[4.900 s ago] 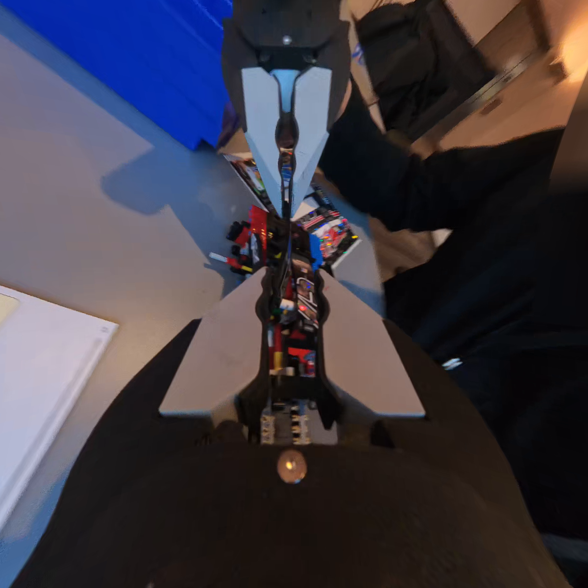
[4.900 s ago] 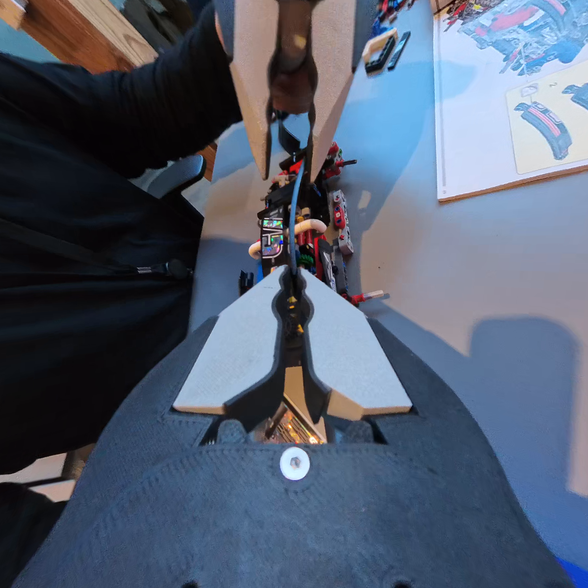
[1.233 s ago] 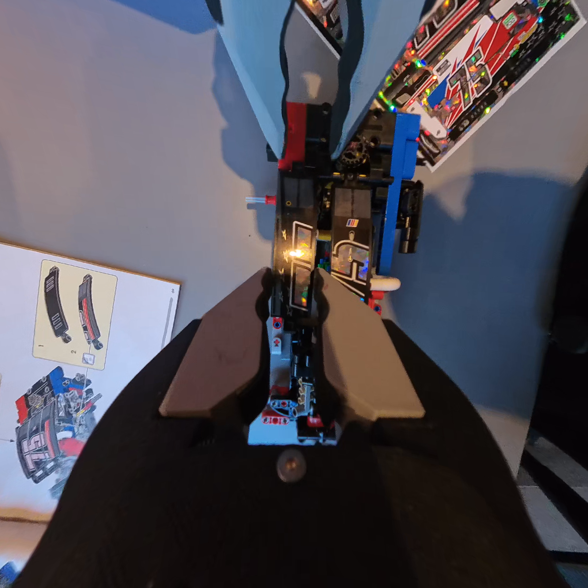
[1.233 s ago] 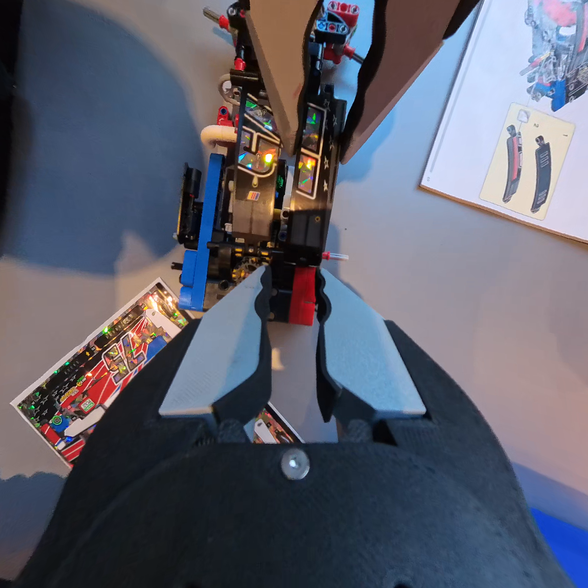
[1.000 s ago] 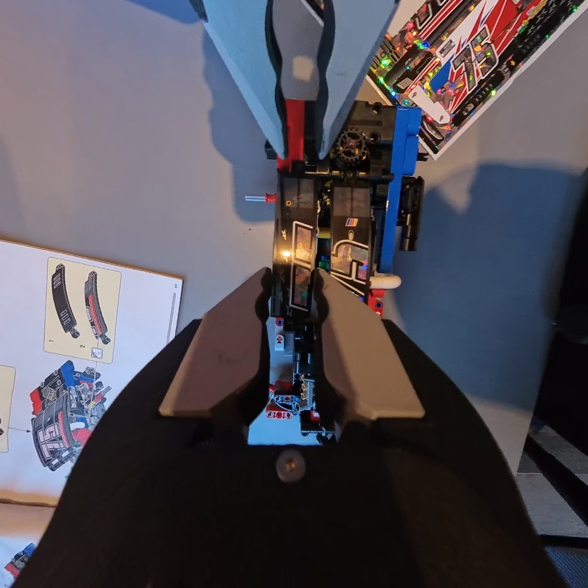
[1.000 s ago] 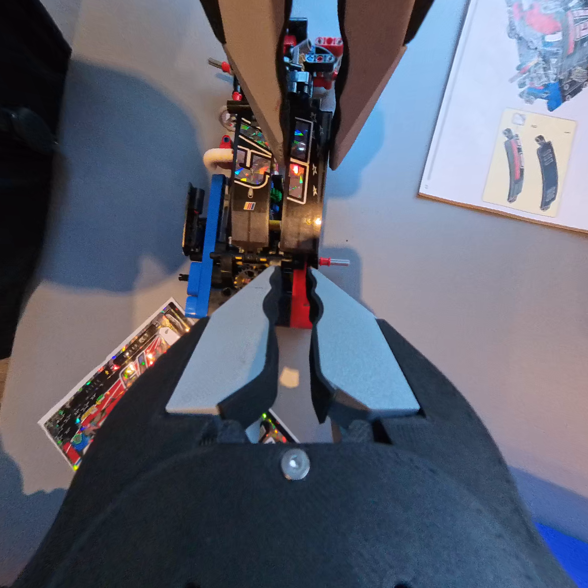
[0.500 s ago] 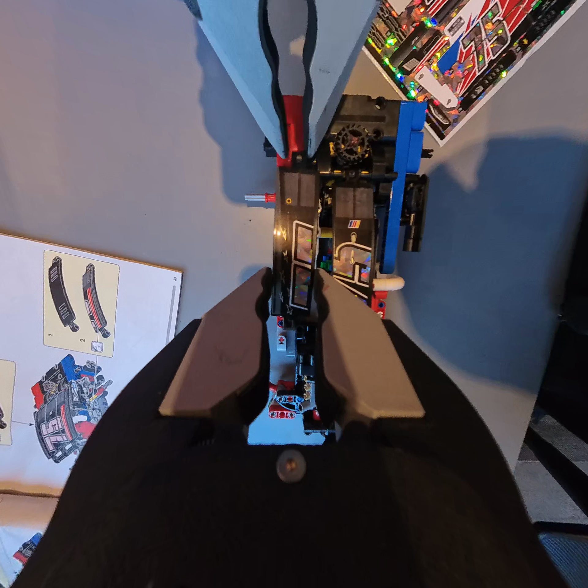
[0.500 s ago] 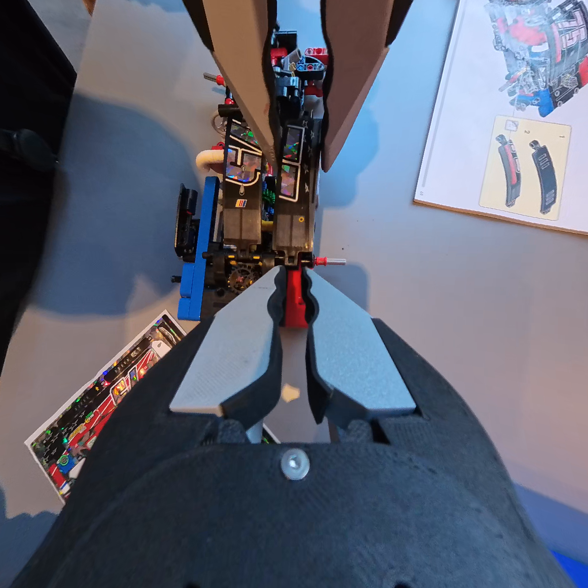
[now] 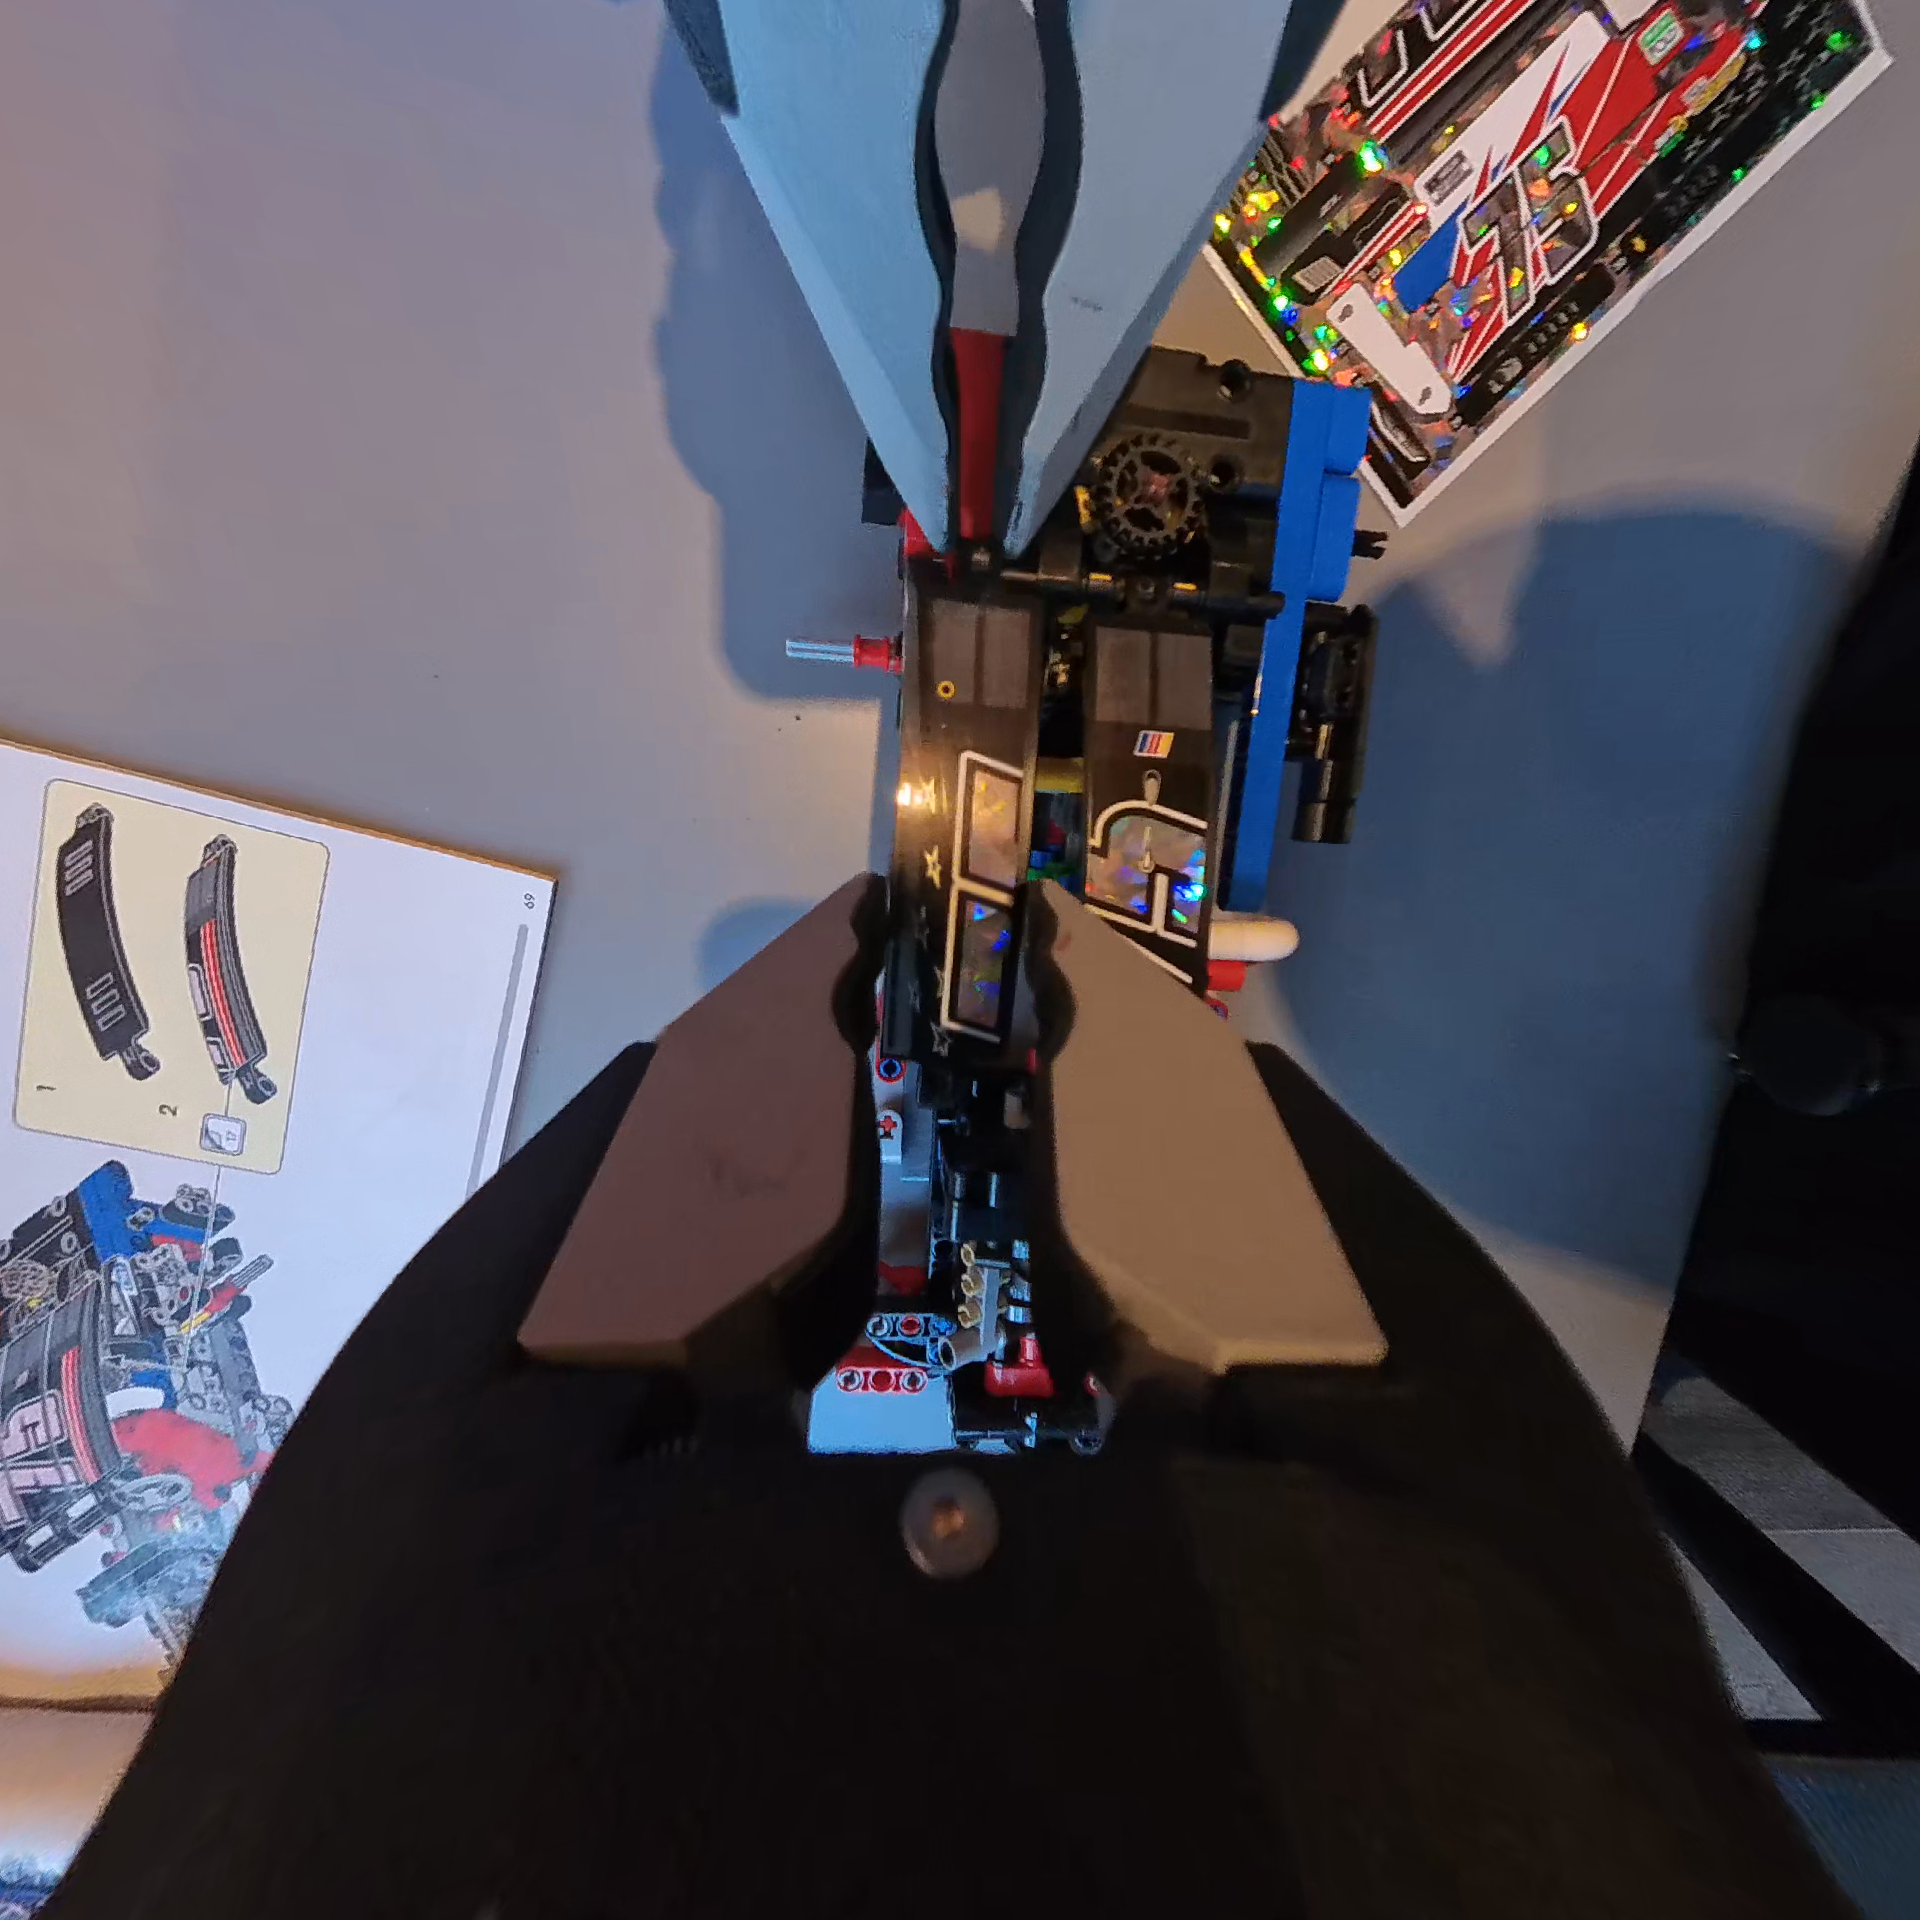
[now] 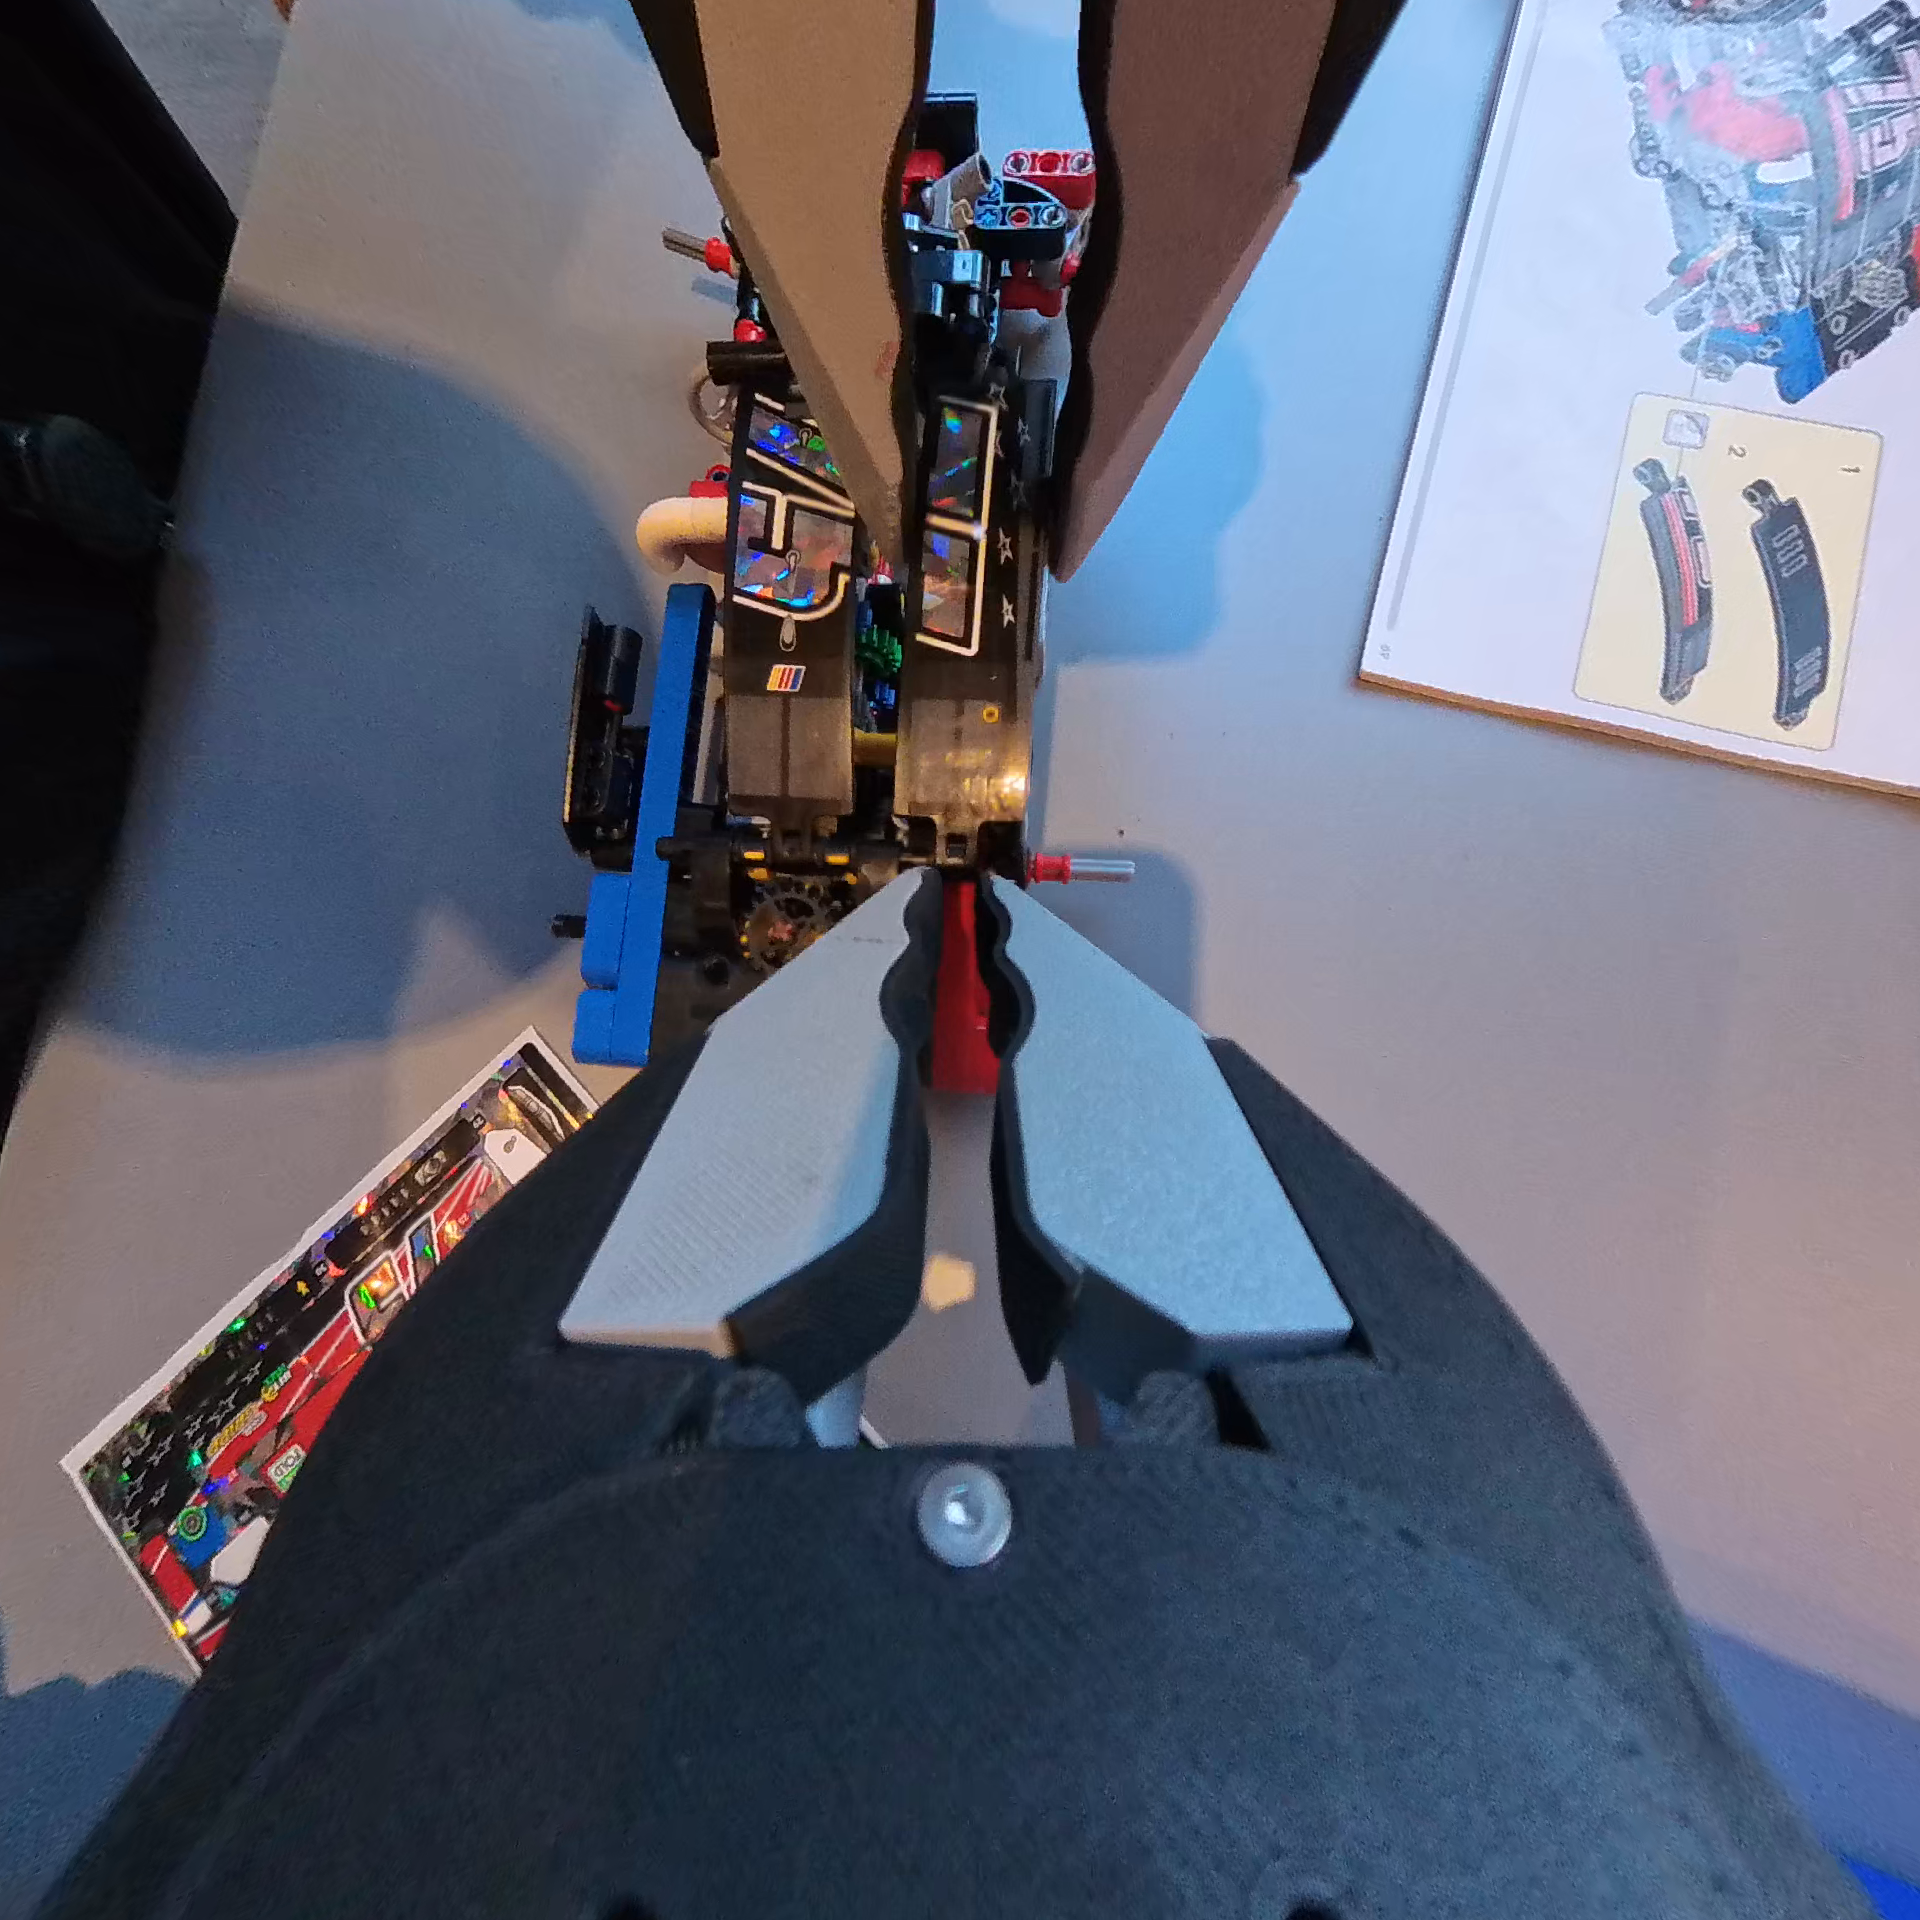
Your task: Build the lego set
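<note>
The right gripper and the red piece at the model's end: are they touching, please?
Touching. In the right wrist view the right gripper has both fingers pressed against the sides of the red piece, with no gap showing.

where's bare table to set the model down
Bare grey table lies between the lego model and the instruction booklet. The opposite side is crowded: the sticker sheet lies close to the model's blue edge.

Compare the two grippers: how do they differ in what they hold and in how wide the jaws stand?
The left gripper clamps a black curved panel of the lego model; the right gripper clamps a narrow red piece at the opposite end. The left jaws stand wider around the panel; the right jaws are nearly together. Both are shut on the same model, facing each other above the grey table.
</note>
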`<state>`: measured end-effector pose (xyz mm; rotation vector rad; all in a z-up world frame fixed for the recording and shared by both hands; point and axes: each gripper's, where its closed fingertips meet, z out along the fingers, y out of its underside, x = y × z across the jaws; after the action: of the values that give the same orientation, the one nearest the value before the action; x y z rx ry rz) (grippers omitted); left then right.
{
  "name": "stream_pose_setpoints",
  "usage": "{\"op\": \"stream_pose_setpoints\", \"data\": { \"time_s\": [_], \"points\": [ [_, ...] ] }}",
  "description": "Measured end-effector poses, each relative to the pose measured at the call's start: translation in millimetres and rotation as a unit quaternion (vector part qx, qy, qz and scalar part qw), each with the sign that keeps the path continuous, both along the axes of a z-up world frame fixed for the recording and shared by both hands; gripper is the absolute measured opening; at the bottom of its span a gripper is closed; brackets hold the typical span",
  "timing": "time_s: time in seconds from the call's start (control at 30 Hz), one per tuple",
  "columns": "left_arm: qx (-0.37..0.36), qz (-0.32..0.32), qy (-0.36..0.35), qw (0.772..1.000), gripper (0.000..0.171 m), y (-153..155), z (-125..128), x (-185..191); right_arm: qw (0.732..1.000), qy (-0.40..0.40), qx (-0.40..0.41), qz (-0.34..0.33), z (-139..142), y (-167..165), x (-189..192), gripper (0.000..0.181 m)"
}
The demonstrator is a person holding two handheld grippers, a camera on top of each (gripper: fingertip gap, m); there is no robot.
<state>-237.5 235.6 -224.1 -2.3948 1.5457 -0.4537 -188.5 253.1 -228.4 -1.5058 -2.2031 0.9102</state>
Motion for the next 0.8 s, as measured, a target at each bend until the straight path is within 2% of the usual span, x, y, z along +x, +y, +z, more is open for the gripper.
{"op": "stream_pose_setpoints", "data": {
  "time_s": [0.27,0.5,0.57,0.8],
  "points": [
    [-0.005,-0.012,-0.013,1.000,0.023,-0.4,1.5,6.2,1.000,-0.007,-0.016,0.000,0.2,-1.0,2.3,0.003],
    [-0.014,-0.025,0.017,0.999,0.023,-0.6,0.3,6.0,1.000,0.017,-0.014,-0.005,9.9,1.5,7.6,0.008],
    [-0.013,-0.030,0.027,0.999,0.023,-0.7,0.3,5.3,1.000,0.017,-0.012,-0.001,8.9,-2.5,6.8,0.013],
    [-0.016,-0.036,0.042,0.998,0.023,-1.2,-1.8,2.6,1.000,0.014,0.022,0.005,3.5,-4.3,2.9,0.014]
  ]
}}
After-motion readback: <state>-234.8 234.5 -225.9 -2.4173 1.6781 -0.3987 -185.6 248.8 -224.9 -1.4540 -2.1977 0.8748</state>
